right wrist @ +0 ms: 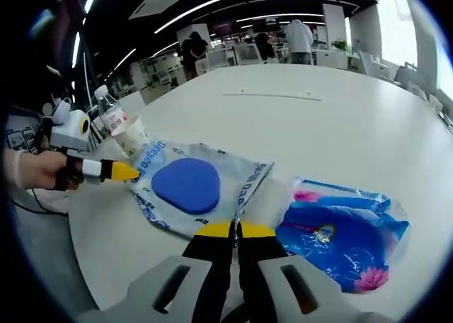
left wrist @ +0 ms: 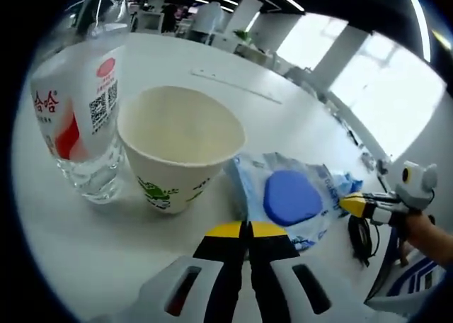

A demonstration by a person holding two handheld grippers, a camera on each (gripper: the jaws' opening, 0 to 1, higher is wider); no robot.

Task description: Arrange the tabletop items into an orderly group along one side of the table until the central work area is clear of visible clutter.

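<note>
A wipes pack with a blue lid lies flat on the white table. My left gripper is shut on its near corner. My right gripper comes in from the right, pinching the opposite edge. Just left of the pack stand a paper cup and a water bottle, touching each other. In the right gripper view the wipes pack sits ahead, with my right gripper shut on its edge. My left gripper holds its far-left corner, in front of the bottle and cup.
A blue tissue pack with pink flowers lies right of the wipes pack. A thin strip rests farther out on the wide table. A black cable hangs at the table edge. People stand far back.
</note>
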